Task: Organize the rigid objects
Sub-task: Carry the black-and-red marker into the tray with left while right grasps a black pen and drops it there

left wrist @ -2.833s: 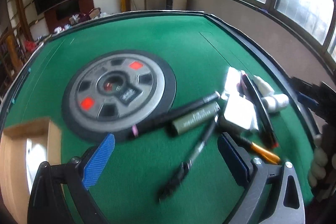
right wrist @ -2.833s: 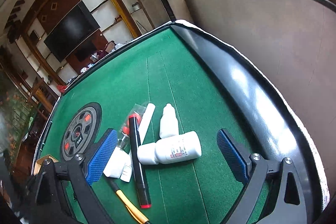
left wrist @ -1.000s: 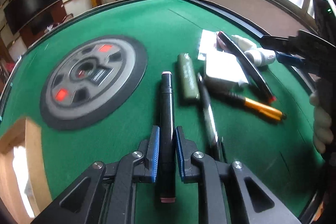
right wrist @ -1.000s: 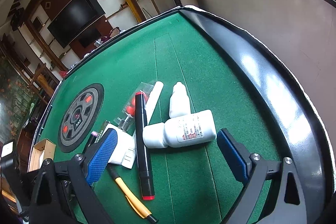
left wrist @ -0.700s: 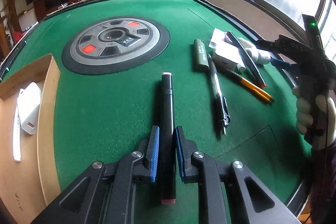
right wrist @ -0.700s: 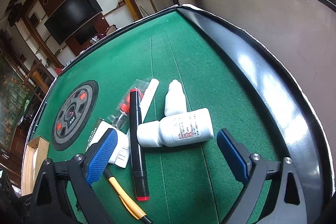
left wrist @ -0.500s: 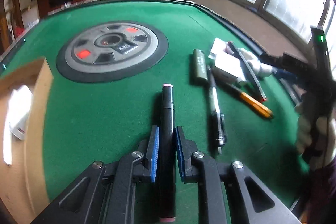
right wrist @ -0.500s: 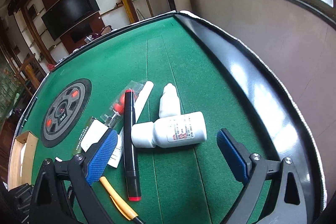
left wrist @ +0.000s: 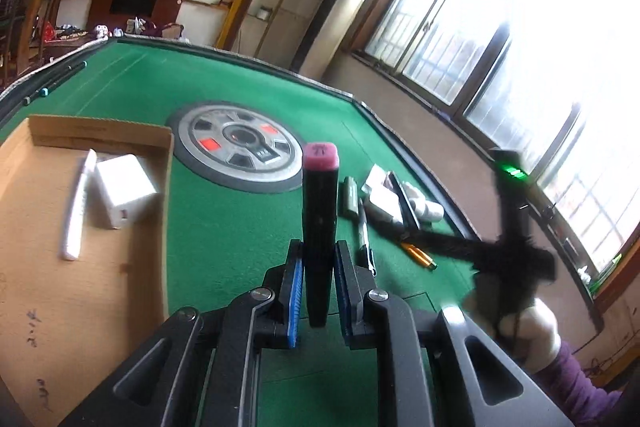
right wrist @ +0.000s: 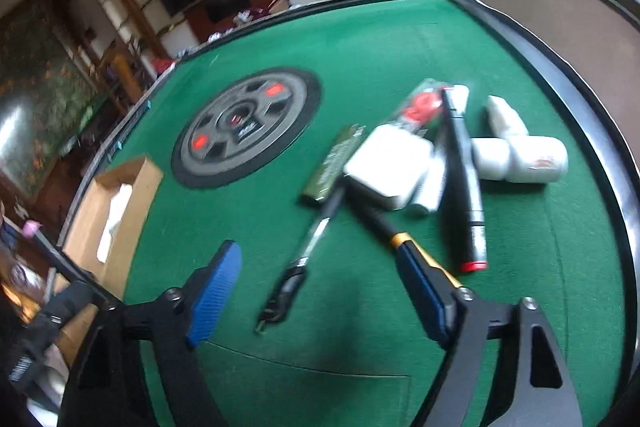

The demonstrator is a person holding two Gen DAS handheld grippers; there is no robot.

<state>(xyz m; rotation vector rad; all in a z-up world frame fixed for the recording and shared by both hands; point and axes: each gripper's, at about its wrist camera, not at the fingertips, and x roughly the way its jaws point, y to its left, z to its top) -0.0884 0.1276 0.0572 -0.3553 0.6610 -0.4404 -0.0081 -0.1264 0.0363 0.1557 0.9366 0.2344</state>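
A cardboard box (left wrist: 86, 227) is set at table's (left wrist: 224, 227) left edge — round centre panel (left wrist: 240, 147) behind, w/ pens and bottles (right wrist: 520, 155) clustered at right.

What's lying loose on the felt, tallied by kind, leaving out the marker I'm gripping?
Pens: 2
Markers: 1
White bottles: 2
White boxes: 1
Olive sticks: 1
Clear packets: 1
White tubes: 1
Total: 9

The left black two-finger gripper with blue pads (left wrist: 316, 291) is clamped tight on something upright. The right black blue-padded gripper (right wrist: 320, 291) hangs with jaws spread wide, tilted, holding nothing.
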